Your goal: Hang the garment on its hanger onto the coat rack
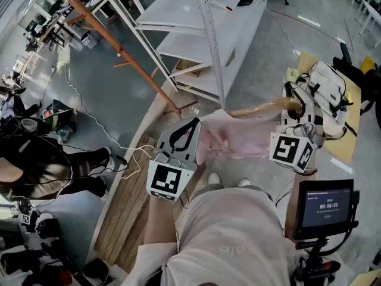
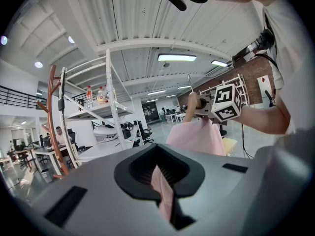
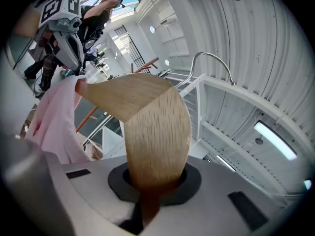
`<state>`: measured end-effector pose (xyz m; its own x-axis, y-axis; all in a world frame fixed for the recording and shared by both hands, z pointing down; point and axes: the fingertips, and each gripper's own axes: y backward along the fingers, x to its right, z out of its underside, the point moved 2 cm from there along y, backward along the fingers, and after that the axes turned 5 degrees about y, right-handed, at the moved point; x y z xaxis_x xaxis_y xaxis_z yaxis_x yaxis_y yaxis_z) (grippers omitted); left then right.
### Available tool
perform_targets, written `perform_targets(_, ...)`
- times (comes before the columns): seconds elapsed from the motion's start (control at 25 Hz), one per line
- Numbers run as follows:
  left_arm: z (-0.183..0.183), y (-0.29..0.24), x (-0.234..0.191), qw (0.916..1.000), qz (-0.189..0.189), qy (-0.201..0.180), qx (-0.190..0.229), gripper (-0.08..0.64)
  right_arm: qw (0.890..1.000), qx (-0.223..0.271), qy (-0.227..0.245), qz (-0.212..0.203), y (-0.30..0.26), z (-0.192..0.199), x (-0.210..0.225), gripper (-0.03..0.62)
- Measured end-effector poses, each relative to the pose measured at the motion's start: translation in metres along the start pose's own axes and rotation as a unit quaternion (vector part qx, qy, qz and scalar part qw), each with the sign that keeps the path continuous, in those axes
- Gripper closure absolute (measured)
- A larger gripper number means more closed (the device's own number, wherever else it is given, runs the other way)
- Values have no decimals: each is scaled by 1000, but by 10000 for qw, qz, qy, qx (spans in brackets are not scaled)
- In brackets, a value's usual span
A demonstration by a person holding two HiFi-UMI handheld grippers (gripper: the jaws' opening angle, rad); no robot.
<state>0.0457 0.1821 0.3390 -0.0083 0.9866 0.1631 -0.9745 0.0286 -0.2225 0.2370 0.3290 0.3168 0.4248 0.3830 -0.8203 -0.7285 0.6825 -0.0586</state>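
Observation:
A pink garment (image 1: 233, 138) stretches between my two grippers, draped on a wooden hanger (image 1: 262, 107). My left gripper (image 1: 191, 127) is shut on a fold of the pink cloth (image 2: 163, 193), which shows between its jaws. Level with it, my right gripper (image 1: 293, 111) is shut on the hanger's broad wooden arm (image 3: 153, 132). The hanger's metal hook (image 3: 212, 63) curves free above. The coat rack (image 1: 119, 51), a rust-brown pole with pegs, leans across the upper left of the head view, apart from the garment. It stands at the far left in the left gripper view as the same brown rack (image 2: 52, 117).
White metal shelving (image 1: 202, 34) stands just beyond the garment. Wooden planks (image 1: 128, 201) lie on the floor below my left gripper, with a white cable (image 1: 89, 118) running across. A bag (image 1: 326, 88) rests on cardboard at right. A person (image 1: 41, 171) sits at far left.

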Motion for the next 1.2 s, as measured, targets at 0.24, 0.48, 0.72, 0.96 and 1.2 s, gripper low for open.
perform_targets(0.24, 13, 27, -7, 9993, -342, 74, -105, 565, 9990, 317, 30, -318, -7, -35, -19, 566)
perform_targets(0.48, 25, 63, -21, 9952, -925, 179, -254, 565, 9932, 911, 108, -713, -23, -80, -45, 566)
perform_targets(0.72, 50, 109, -68, 9879, -1466, 350, -374, 565, 9828, 1451, 168, -1132, -49, -152, -93, 566)
perform_targets(0.96, 63, 159, -105, 9741, -2162, 574, -316, 565, 9675, 2024, 186, -1501, -62, -220, -136, 566)
perform_targets(1.2, 77, 214, -147, 9598, -2698, 760, -152, 565, 9518, 2478, 283, -1783, -66, -296, -176, 566)
